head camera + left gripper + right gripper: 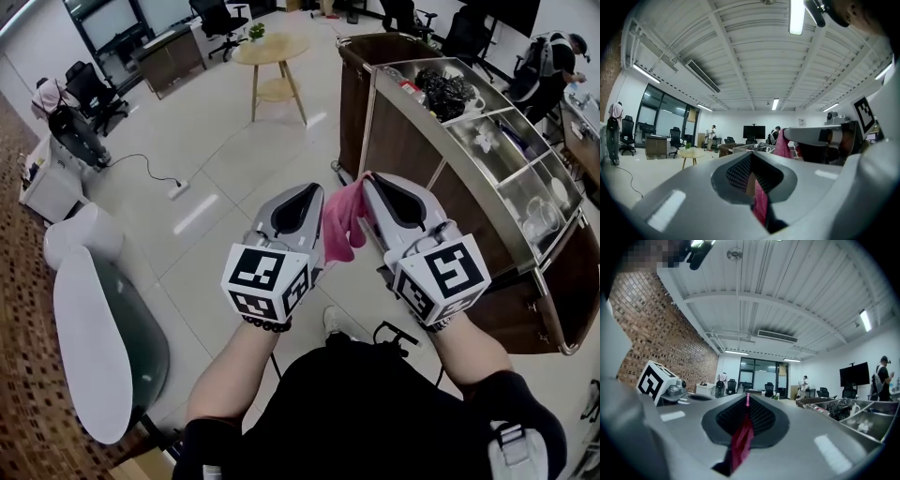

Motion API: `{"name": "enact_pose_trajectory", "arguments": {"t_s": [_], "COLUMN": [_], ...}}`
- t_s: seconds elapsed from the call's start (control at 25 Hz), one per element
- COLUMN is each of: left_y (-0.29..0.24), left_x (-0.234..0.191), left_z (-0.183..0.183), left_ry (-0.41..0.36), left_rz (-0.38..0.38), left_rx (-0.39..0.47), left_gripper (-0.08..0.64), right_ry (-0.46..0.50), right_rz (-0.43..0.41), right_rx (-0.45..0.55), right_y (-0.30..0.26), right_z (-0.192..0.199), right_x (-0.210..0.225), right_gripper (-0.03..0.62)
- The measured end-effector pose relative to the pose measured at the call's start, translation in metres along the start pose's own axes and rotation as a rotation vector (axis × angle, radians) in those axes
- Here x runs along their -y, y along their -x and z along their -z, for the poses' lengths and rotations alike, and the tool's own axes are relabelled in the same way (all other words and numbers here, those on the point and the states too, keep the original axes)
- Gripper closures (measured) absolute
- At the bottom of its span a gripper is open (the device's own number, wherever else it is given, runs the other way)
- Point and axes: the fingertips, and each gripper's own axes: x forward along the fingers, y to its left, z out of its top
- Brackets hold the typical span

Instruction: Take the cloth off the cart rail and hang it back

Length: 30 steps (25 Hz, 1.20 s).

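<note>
Left gripper (315, 193) and right gripper (369, 184), held side by side at the middle of the head view, both point away from the person and roughly level. Each has its jaws closed on the same pink cloth (341, 221).

In the left gripper view, the left gripper (752, 160) has its jaws together, with a pink fold of the cloth (761, 205) pinched in the seam between them. The right gripper (820, 136) shows just beside it at the right of that view, with more of the cloth draped from its tip.

In the right gripper view, the right gripper (747, 397) likewise has its jaws together. A strip of cloth (741, 442) is clamped along the seam and a small tip of it stands up at the front. The left gripper's marker cube (654, 378) shows at the left.

The cloth is bunched between the two gripper tips and sags down between the gripper bodies. It is in the air, clear of the cart.

A brown cart (405, 142) with a metal rail (371, 111) along its top edge stands just beyond and to the right of the grippers. Its top tray is split into compartments.

On the tiled floor (225, 159) lie a power strip (178, 190) and its cable. A round wooden table (272, 50) stands further off, and a white oval tabletop (89, 347) is at lower left.
</note>
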Motion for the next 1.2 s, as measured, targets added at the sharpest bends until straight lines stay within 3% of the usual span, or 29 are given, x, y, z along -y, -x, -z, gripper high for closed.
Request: {"name": "enact_pose_trajectory", "arguments": {"t_s": [0.48, 0.88, 1.2], "left_y": [-0.103, -0.153, -0.182], "left_x": [-0.079, -0.132, -0.184], "left_z": [0.006, 0.010, 0.018], "left_ry": [-0.016, -0.007, 0.001], "left_rz": [0.035, 0.048, 0.122], "left_rx": [-0.023, -0.035, -0.043], "left_gripper": [0.558, 0.558, 0.558], "right_ry": [-0.012, -0.010, -0.005], "right_rz": [0.029, 0.051, 0.129], "right_rx": [0.006, -0.003, -0.004], "right_y": [-0.093, -0.154, -0.210], "right_z": [0.023, 0.032, 0.042], "right_x": [0.073, 0.111, 0.128], "right_gripper": [0.580, 0.580, 0.580]}}
